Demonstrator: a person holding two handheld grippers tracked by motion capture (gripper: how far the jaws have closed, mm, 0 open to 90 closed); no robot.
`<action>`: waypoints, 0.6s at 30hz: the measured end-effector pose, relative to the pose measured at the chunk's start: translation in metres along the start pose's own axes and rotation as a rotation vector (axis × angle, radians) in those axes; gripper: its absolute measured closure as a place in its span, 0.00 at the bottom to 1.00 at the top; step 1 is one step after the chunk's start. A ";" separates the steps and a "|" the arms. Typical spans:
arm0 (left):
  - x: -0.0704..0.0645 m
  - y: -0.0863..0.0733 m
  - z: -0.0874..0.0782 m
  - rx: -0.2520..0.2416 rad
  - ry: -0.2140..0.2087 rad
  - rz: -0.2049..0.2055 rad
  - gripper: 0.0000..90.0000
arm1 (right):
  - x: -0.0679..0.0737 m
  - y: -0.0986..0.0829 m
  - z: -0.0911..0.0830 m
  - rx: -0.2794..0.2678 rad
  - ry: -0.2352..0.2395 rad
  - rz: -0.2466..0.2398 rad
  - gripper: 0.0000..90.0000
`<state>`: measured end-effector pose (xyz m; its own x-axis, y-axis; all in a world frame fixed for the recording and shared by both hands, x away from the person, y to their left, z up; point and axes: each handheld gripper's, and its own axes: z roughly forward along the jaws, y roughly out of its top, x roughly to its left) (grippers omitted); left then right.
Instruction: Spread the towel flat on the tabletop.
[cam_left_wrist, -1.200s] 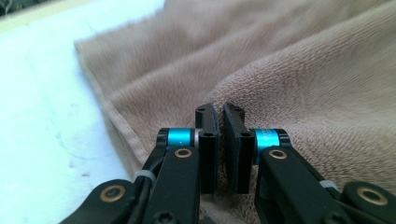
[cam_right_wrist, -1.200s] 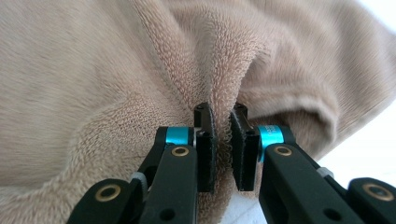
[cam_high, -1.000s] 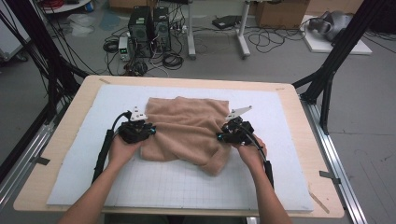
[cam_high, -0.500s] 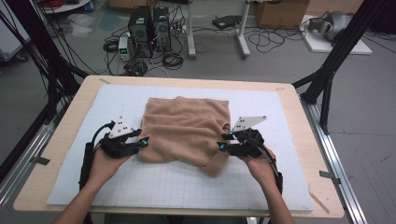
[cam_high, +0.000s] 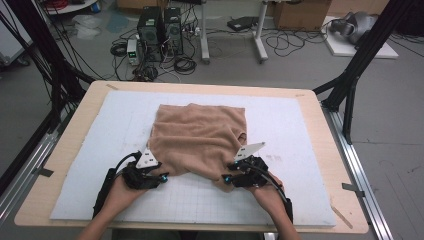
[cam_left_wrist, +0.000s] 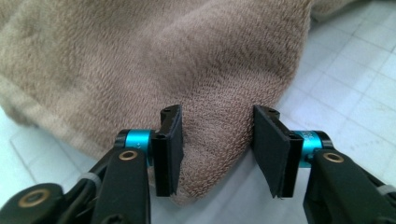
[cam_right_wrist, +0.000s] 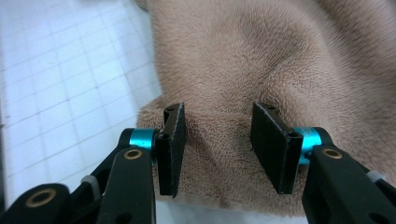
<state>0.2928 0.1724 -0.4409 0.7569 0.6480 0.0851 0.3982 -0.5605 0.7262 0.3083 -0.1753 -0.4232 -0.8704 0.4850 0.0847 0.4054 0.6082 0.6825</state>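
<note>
A tan terry towel (cam_high: 200, 137) lies rumpled on the middle of the white gridded mat (cam_high: 300, 130). My left gripper (cam_high: 161, 176) is at the towel's near left corner. In the left gripper view the left gripper (cam_left_wrist: 218, 140) is open, its jaws astride that towel corner (cam_left_wrist: 215, 93) and not pressing it. My right gripper (cam_high: 226, 178) is at the near right corner. It is also open in the right gripper view (cam_right_wrist: 217, 140), with the towel's thick near edge (cam_right_wrist: 219, 154) between its jaws. A hand holds each gripper from the front edge.
The mat covers most of a wooden table (cam_high: 65, 150). Black frame posts (cam_high: 360, 55) stand at the far left and right corners. Computer cases (cam_high: 160, 27) and cables lie on the floor beyond the far edge. Bare mat surrounds the towel on every side.
Both grippers have come back toward the front edge and closer together. The towel's near edge now reaches further forward, and the towel looks longer and narrower.
</note>
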 end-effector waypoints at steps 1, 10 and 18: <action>0.000 0.000 0.000 -0.004 0.005 0.006 0.67 | -0.001 0.000 0.003 -0.003 0.007 0.001 0.63; 0.001 0.001 -0.005 -0.026 0.014 0.012 0.93 | 0.001 -0.001 0.000 0.003 0.018 -0.057 0.91; 0.011 0.015 -0.041 -0.107 -0.003 0.008 0.94 | 0.000 0.010 -0.040 -0.037 -0.028 -0.107 0.92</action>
<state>0.2853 0.1923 -0.4014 0.7612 0.6424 0.0890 0.3349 -0.5068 0.7944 0.3013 -0.1944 -0.3872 -0.8998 0.4362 -0.0097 0.2997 0.6341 0.7128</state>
